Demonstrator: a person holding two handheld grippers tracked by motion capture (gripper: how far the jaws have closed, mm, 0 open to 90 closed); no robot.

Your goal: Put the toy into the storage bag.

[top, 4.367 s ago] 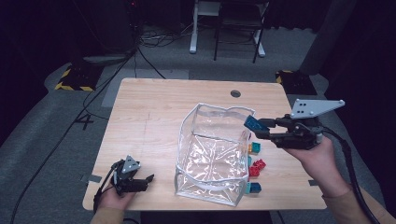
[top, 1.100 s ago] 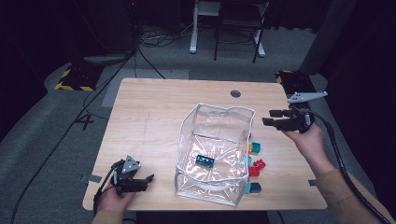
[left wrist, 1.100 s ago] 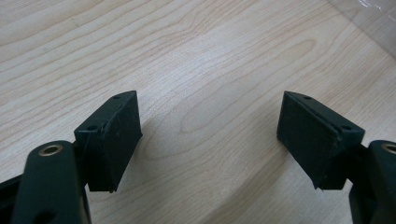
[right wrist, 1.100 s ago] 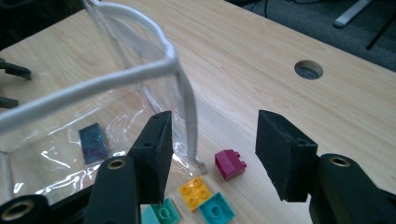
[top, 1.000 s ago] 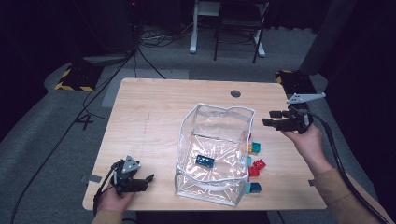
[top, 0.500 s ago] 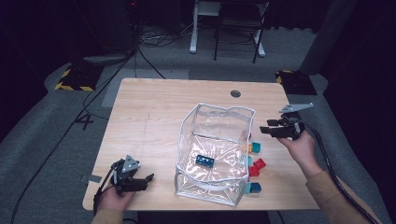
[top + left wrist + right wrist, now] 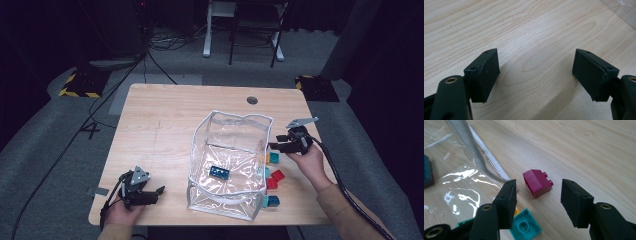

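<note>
A clear plastic bag stands open in the middle of the wooden table, with a blue brick lying on its bottom. Right of the bag lie a teal brick, red bricks and another teal brick. My right gripper hangs low over the teal brick, open and empty. In the right gripper view its jaws frame a magenta brick beyond them, above a teal brick. My left gripper rests open near the front left edge, bare wood between its jaws.
The bag's seamed edge runs close to the right gripper's left jaw, and the blue brick shows through the plastic. A cable hole sits at the table's far side. The table has bare wood left of the bag.
The right gripper has come down from beside the bag's top rim to just over the bricks on the table. Earlier it held a blue brick, which now lies in the bag. The left gripper stayed still.
</note>
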